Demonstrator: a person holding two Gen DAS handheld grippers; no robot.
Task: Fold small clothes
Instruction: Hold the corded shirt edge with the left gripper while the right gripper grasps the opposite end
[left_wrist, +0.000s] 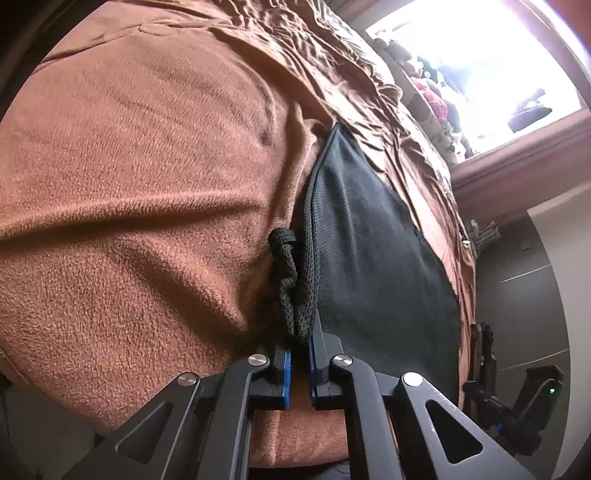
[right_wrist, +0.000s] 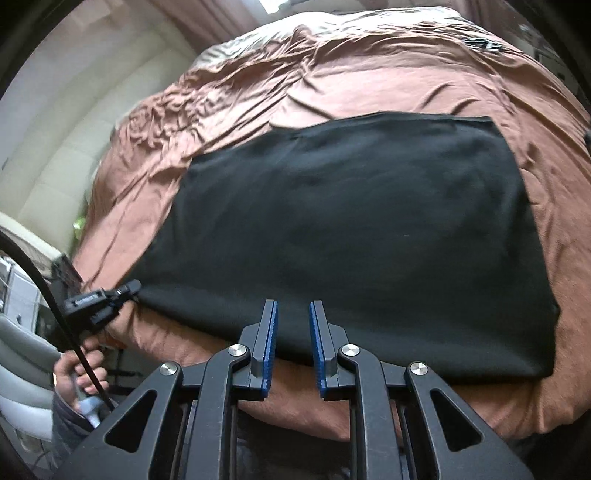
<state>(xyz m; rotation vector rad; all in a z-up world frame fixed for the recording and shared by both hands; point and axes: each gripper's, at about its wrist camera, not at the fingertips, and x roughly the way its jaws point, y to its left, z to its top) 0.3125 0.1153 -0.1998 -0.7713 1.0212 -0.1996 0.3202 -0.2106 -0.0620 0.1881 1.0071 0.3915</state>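
Observation:
A black garment (right_wrist: 351, 229) lies spread flat on a brown bed cover (right_wrist: 332, 74). In the left wrist view its mesh-edged corner (left_wrist: 306, 295) and a knotted black drawstring (left_wrist: 286, 266) run into my left gripper (left_wrist: 299, 343), which is shut on that corner. The right wrist view shows the same left gripper (right_wrist: 131, 288) pinching the garment's near left corner, with a person's hand (right_wrist: 79, 373) on its handle. My right gripper (right_wrist: 291, 310) hovers over the garment's near edge, open, with nothing between its blue pads (right_wrist: 267, 332).
A fleecy brown blanket (left_wrist: 129, 166) covers the near part of the bed, and a wrinkled sheet (left_wrist: 332, 74) lies beyond it. A bright window (left_wrist: 480, 55) with cluttered items on its sill is at upper right. A black cable (right_wrist: 48, 288) hangs at the left.

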